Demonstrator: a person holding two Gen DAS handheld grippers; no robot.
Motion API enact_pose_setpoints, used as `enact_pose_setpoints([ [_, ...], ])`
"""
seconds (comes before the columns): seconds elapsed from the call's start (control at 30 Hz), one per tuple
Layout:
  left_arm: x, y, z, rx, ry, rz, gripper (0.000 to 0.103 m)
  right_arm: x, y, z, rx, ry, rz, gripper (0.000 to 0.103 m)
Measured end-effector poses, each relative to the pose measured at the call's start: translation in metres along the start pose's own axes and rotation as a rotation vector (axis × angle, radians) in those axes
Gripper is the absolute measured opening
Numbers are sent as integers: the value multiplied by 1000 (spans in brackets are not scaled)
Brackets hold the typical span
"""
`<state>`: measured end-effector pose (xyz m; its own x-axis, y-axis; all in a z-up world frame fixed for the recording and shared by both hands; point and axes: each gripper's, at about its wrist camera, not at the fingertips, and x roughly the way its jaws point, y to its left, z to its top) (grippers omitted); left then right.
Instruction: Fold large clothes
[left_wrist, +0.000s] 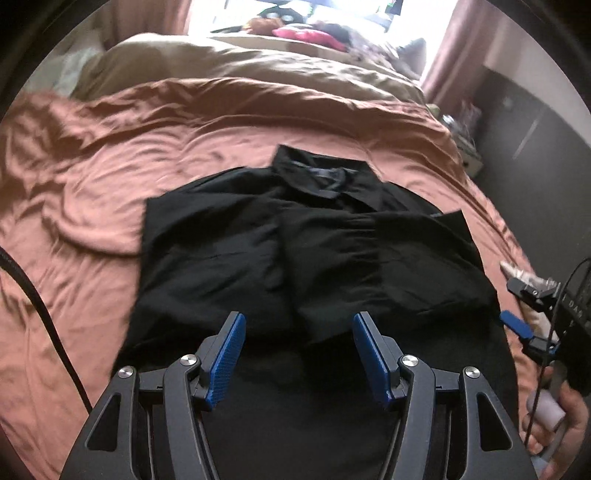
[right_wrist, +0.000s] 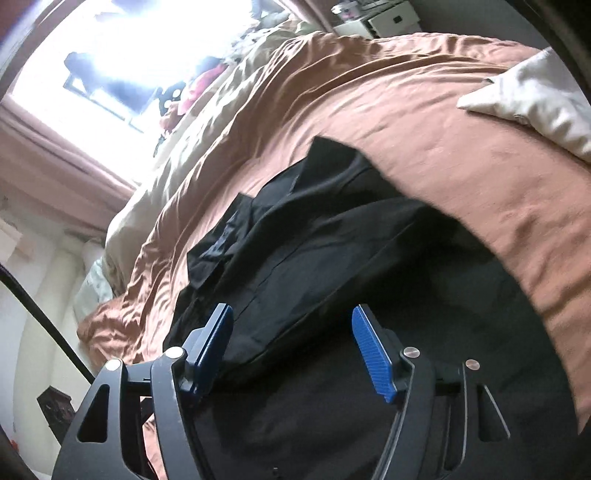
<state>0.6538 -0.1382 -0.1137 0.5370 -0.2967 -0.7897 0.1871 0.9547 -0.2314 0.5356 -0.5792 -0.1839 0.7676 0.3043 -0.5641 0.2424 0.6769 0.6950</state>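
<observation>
A black collared shirt (left_wrist: 295, 240) lies on the rust-coloured bedspread (left_wrist: 110, 166), collar (left_wrist: 317, 173) at the far end, both sides and sleeves folded in over the middle. My left gripper (left_wrist: 297, 325) is open and empty, held just above the shirt's near part. The right gripper (left_wrist: 517, 314) shows at the right edge of the left wrist view, beside the shirt's right side. In the right wrist view the shirt (right_wrist: 314, 258) lies tilted, and my right gripper (right_wrist: 291, 321) is open and empty over its near edge.
A beige duvet (left_wrist: 240, 70) lies beyond the bedspread, with clothes (left_wrist: 306, 35) piled by the bright window. A white pillow (right_wrist: 535, 99) sits on the bed in the right wrist view. A dark cabinet (left_wrist: 528, 125) stands right of the bed. A black cable (left_wrist: 44, 306) hangs at left.
</observation>
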Motion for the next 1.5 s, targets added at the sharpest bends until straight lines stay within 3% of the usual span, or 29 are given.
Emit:
enact_pose_setpoints([
  [0.13, 19, -30, 15, 39, 26, 19, 64, -11, -19, 8, 42, -6, -8, 59],
  [0.27, 44, -58, 25, 100, 34, 67, 85, -17, -36, 14, 105, -15, 2, 57],
  [0.43, 86, -80, 25, 188, 97, 169, 86, -14, -56, 16, 190, -12, 25, 44],
  [0.53, 104, -78, 24, 198, 116, 232, 86, -11, -63, 19, 219, -11, 22, 42],
  [0.63, 112, -71, 25, 205, 117, 261, 75, -8, -66, 18, 237, -5, 7, 42],
  [0.73, 110, -69, 28, 242, 127, 255, 52, -7, -67, 19, 256, 8, 23, 42],
  [0.77, 106, -67, 30, 251, 128, 260, 50, -8, -67, 20, 259, 9, 29, 42],
  [0.87, 86, -53, 39, 236, 104, 254, 50, -11, -67, 21, 258, 1, 28, 42],
  [1.0, 51, -26, 51, 241, 58, 327, 50, -14, -67, 20, 260, -4, 40, 42],
  [1.23, 1, 32, 63, 147, 20, 395, 52, -12, -60, 17, 230, -3, 43, 42],
  [1.43, 9, 46, 57, 106, 31, 368, 55, -15, -56, 30, 161, -64, 31, 42],
  [1.5, 22, 44, 53, 112, 46, 352, 55, -12, -49, 34, 116, -88, 27, 37],
])
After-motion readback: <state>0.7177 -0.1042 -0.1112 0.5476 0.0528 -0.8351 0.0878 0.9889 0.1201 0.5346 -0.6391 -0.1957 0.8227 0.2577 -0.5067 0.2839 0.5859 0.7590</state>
